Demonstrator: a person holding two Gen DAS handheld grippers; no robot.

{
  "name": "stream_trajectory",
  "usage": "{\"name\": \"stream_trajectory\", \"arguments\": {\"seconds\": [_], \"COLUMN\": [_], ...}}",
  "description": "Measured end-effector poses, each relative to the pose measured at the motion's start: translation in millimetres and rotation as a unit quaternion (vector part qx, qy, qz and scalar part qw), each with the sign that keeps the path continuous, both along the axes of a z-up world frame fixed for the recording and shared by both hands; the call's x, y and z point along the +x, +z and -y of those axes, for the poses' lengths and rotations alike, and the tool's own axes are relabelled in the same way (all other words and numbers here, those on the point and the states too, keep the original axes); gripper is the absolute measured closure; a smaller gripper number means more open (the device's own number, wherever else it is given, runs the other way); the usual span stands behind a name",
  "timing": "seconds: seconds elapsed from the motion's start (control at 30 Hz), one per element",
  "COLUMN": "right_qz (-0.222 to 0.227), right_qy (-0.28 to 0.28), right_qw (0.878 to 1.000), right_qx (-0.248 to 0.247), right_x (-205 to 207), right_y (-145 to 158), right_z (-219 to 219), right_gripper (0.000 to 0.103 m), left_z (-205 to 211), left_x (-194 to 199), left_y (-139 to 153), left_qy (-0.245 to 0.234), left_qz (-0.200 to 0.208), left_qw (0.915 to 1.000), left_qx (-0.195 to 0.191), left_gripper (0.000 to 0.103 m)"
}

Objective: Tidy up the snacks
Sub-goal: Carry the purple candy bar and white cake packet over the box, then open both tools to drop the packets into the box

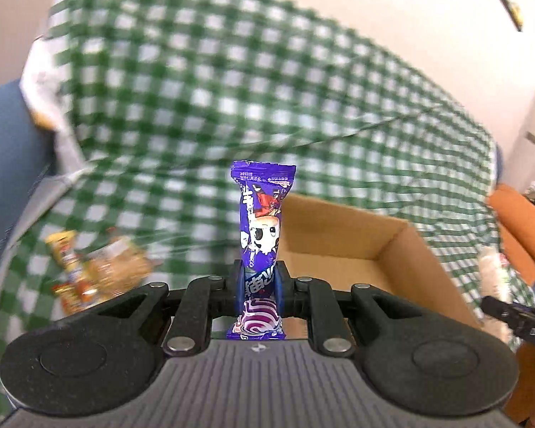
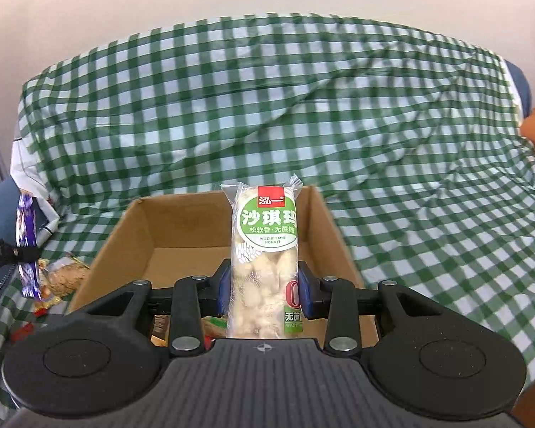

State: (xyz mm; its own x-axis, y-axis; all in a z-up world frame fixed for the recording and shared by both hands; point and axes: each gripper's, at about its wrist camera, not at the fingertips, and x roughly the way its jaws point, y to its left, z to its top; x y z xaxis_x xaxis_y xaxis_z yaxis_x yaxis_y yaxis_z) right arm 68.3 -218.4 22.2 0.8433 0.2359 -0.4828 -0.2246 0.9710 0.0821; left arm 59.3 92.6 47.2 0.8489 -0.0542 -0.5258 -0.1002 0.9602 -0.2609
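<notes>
Clamped in my right claw [image 2: 264, 287] is a pale cake pack [image 2: 265, 249], upright at frame centre over the box [image 2: 324, 221]. My left claw [image 1: 258, 287] pinches a purple bar [image 1: 262, 228] — the box [image 1: 403, 249] sits lower right of it. Both wrappers look slick, so I judge either could slide out or miss the rim. Only the left view shows loose snacks [image 1: 89, 274] clearly — blurred, lower left.

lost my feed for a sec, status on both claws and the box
Left claw shut on purple snack pack. Right claw shut on sachima pack, above cardboard box. Loose snacks left of the box on checkered cloth; path looks clear.
</notes>
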Motion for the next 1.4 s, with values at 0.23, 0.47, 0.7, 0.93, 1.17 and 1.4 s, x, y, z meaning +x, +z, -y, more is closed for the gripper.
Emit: {"name": "stream_trajectory", "arguments": {"seconds": [0.23,0.47,0.7,0.93,1.17,1.4], "right_qz": [-0.003,0.003,0.008,0.009,0.009,0.009], "right_qy": [-0.032,-0.029,-0.016,-0.016,-0.018,-0.016], "right_qw": [0.999,1.0,1.0,1.0,1.0,1.0], "right_qx": [-0.008,-0.007,-0.014,-0.02,-0.022,-0.025], "right_x": [1.9,7.4,9.0,10.9,11.8,11.9], "right_y": [-6.4,-6.6,-6.2,-6.2,-7.0,-6.9], "right_z": [28.0,17.4,1.3,-2.0,-1.0,-2.2], "right_gripper": [0.065,0.065,0.065,0.065,0.065,0.065], "left_z": [38.9,53.4,64.8,67.1,72.7,76.5], "left_x": [-2.3,-2.8,-2.1,-2.0,-3.3,-2.9], "left_y": [5.8,3.9,1.8,-0.1,-1.5,-3.1], "left_qy": [-0.053,-0.085,-0.114,-0.124,-0.141,-0.149], "left_qz": [0.053,0.071,0.082,0.083,0.086,0.085], "left_qw": [0.9969,0.9936,0.9895,0.9882,0.9855,0.9841], "left_qx": [0.024,0.023,0.036,0.033,0.041,0.046], "left_gripper": [0.085,0.085,0.085,0.085,0.085,0.085]}}
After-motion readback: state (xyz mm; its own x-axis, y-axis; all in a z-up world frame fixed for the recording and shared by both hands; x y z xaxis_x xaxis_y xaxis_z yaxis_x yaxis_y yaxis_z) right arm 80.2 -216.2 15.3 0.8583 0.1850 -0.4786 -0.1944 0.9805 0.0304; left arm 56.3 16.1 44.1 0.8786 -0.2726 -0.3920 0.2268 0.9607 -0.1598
